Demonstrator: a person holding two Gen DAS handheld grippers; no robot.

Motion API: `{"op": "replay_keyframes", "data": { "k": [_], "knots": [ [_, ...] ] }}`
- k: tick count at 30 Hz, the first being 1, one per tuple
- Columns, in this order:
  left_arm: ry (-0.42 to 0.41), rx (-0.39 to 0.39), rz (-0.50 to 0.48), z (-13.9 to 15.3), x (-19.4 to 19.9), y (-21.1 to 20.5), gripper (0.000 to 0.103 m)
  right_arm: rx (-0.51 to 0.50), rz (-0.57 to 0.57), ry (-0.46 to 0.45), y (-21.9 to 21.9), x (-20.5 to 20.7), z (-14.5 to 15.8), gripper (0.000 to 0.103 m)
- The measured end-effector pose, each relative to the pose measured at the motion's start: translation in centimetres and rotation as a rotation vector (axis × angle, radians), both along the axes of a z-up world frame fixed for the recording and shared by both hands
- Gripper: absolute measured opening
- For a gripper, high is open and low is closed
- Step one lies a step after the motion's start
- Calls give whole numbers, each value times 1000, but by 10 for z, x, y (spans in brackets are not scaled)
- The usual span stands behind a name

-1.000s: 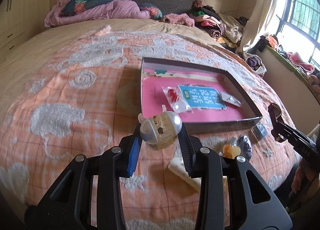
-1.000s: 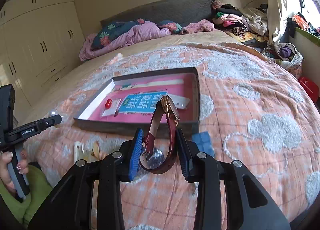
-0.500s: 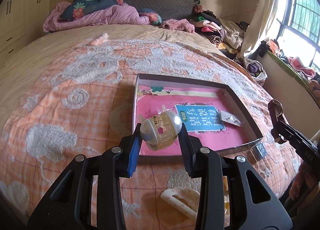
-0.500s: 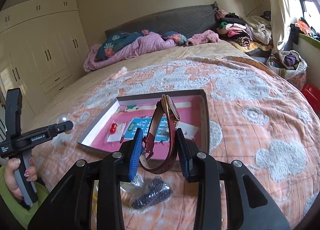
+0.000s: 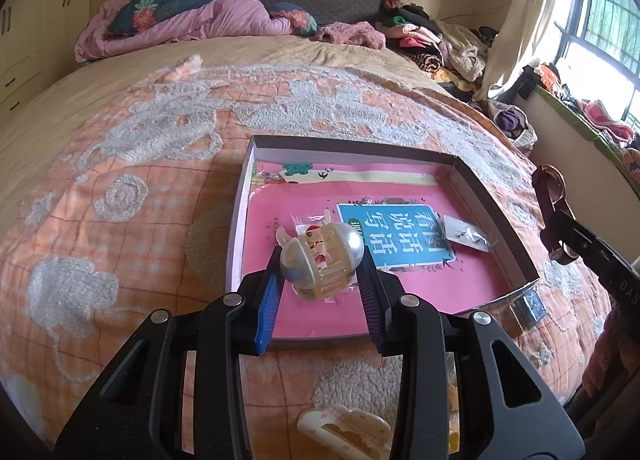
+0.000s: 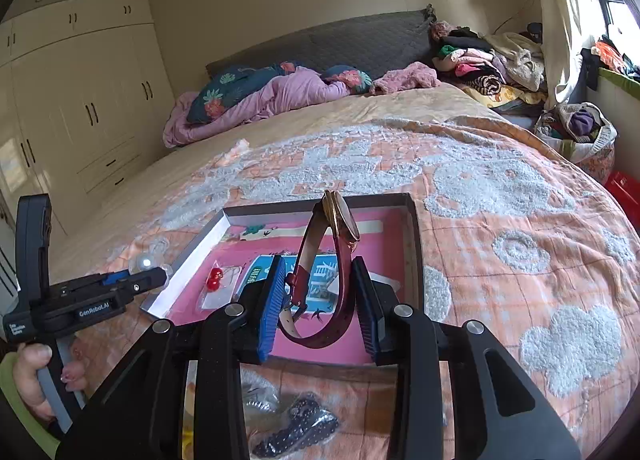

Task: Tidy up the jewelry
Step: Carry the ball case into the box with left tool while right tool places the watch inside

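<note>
Left gripper [image 5: 320, 280] clenched on a pearly hair claw [image 5: 322, 258], held above the near-left part of the shallow box [image 5: 492, 195] on the bed [image 5: 120, 187]. Inside, on the pink lining – a bagged red trinket [image 6: 217, 278] toward the left, another small packet [image 5: 466, 234] toward the right, possibly earrings, too small to tell. Right gripper [image 6: 318, 300] clamped on the maroon-strapped watch [image 6: 332, 260], poised over the near right side. Step in hand, by the look of it: carrying both pieces to the box. Next – lower each onto bare lining, clear of the packets, then release. More clips [image 5: 344, 434] near the edge, not yet sorted.
</note>
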State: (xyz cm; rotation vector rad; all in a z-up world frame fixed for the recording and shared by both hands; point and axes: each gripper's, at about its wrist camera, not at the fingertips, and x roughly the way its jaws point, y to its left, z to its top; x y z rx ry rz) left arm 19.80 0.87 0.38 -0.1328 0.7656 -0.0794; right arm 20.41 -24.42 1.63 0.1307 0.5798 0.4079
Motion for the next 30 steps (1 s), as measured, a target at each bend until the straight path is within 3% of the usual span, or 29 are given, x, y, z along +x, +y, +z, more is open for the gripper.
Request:
{"op": "replay_keyframes", "data": {
  "k": [9,20,30],
  "knots": [
    [26,16,-11,-10,16,-9,28,-3,-13,18,3,27,-6,32],
    [54,9,-67,-23,26,-30,28,-34,-32,118,0,47,-48,32],
    [89,12,-115,-36,30,-48,28,-46,-31,153,-2,52,-63,35]
  ]
}}
